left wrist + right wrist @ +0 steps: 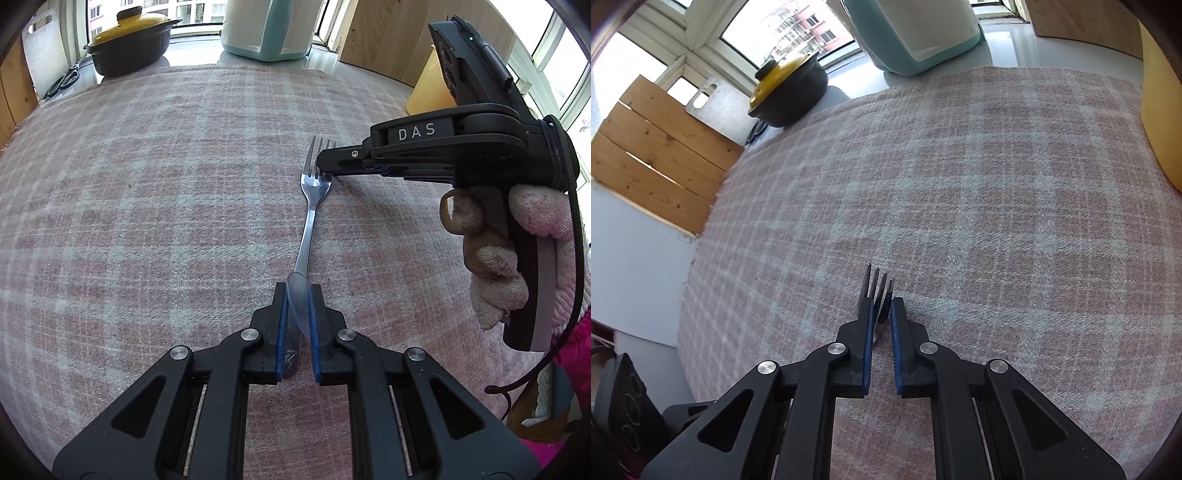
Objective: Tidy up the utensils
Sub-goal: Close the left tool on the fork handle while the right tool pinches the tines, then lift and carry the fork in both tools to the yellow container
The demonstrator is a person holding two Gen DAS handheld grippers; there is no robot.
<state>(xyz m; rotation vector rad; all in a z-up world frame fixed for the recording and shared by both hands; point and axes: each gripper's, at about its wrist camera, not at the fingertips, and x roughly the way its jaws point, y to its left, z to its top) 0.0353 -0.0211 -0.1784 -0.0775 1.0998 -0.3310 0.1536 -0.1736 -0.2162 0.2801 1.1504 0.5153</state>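
The left gripper [299,295], at lower centre of its own view, is pinching a clear plastic spoon [298,306] between its blue pads [282,325]; the jaws are nearly closed, with only the spoon's width between them. Just beyond its tips, a metal fork [309,218] is lying flat on the pink plaid cloth [166,206], handle toward the bottom of the frame and tines pointing up toward centre right. The spoon's tip is overlapping the fork's handle end.

The right gripper [327,166] is coming in from the right of that frame, held by a gloved hand [517,251], its tips sitting at the fork's tines. In its own view, the right gripper [882,306] is closing around the fork [876,291], the jaws standing narrowly apart with the tines sticking out above them; whether the pads are actually pressing the metal I cannot tell.

Farther out, a dark pot [129,40] with a yellow lid is standing at upper left, scissors [64,81] are lying beside it, and a teal-and-white container [266,29] is standing at top centre.
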